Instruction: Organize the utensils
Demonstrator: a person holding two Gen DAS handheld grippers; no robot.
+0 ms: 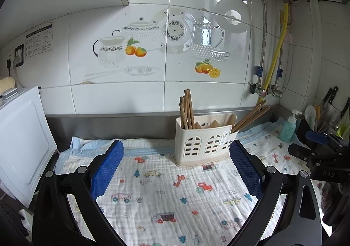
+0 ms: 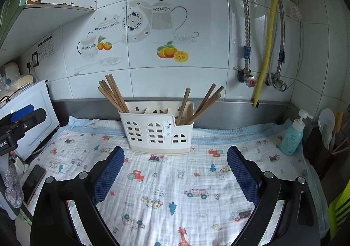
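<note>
A cream plastic utensil holder stands on a printed cloth against the back wall. Several brown chopsticks stick up from its left compartment, and more chopsticks lean out of its right one. My left gripper hovers open over the cloth in front of the holder, nothing between its blue pads. In the right wrist view my right gripper is likewise open and holds nothing, just short of the holder. The right gripper also shows at the edge of the left wrist view.
A white appliance stands at the left. A teal pump bottle and a dark rack of knives and spoons stand at the right. A phone lies at the cloth's left edge. Pipes and valves run down the wall.
</note>
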